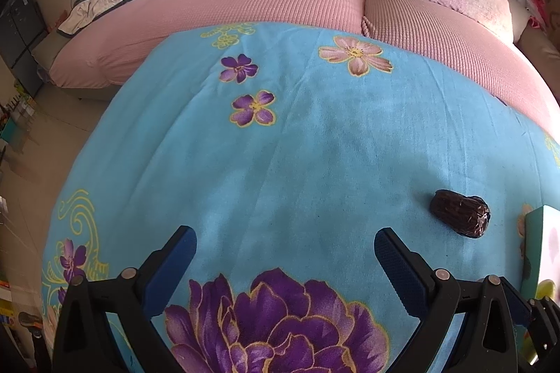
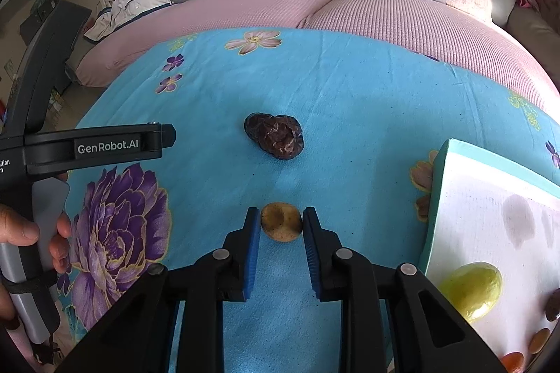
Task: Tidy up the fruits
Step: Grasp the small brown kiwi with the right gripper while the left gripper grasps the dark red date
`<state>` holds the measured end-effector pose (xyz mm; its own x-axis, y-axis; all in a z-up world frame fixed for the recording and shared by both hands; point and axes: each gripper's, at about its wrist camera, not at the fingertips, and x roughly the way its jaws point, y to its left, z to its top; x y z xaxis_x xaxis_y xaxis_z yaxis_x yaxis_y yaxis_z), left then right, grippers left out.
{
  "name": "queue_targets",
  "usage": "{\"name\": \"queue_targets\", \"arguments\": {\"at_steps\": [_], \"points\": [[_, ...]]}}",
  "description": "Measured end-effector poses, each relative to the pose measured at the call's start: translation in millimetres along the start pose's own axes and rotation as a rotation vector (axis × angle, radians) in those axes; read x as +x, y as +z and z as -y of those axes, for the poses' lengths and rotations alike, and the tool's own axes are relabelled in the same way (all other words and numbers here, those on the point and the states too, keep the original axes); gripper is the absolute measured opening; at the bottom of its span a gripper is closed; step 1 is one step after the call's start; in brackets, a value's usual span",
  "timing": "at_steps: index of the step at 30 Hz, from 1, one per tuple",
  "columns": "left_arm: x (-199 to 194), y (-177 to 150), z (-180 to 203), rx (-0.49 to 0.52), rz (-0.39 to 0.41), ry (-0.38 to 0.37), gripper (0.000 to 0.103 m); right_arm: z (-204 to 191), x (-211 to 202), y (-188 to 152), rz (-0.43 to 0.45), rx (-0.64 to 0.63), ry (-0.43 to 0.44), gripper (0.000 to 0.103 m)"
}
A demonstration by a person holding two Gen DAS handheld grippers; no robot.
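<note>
Closing on a small round tan fruit [image 2: 281, 222], the right gripper [image 2: 281, 227] has its blue-padded jaws narrowed around it, one pad at each side; the pads look to be touching or just shy of the skin, and I cannot tell whether it is gripped firmly yet. Doing this step well probably means squeezing evenly across the fruit's widest part, lifting straight up off the soft cloth, then carrying it to the white tray [image 2: 465, 198] at right. That tray, edged in teal, already holds a yellow-green fruit [image 2: 470, 290] and a few small orange and dark pieces near its lower corner. Just beyond the held fruit lies a dark wrinkled fruit [image 2: 274, 135] on the blue floral cloth [image 2: 350, 93], apart from everything else. The left gripper [image 1: 285, 255] hovers over the cloth with jaws spread wide and nothing between them; a hand [image 2: 31, 234] grips its handle. A pink-covered sofa [image 2: 266, 5] lies beyond.
</note>
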<state>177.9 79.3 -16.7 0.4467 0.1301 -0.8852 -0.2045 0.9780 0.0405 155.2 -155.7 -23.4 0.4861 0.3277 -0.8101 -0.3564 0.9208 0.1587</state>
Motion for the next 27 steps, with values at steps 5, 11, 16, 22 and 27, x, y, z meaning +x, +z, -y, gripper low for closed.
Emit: {"name": "queue_targets", "arguments": {"at_steps": [5,11,16,22,27], "points": [[-5,1,3,-0.015,0.012,-0.03,0.103,18,-18,3,0.05,0.049,-0.038,0.026],[-8,6,15,-0.043,0.05,-0.175,0.101,47,-46,6,0.122,0.118,-0.103,0.026],[-5,9,40,-0.011,0.057,-0.275,0.093,70,-67,6,0.166,0.165,-0.136,0.026],[0,13,66,0.035,0.069,-0.345,0.091,102,-83,2,0.186,0.22,-0.183,0.026],[9,12,79,0.057,0.054,-0.36,0.086,119,-85,-4,0.17,0.264,-0.2,0.026]]}}
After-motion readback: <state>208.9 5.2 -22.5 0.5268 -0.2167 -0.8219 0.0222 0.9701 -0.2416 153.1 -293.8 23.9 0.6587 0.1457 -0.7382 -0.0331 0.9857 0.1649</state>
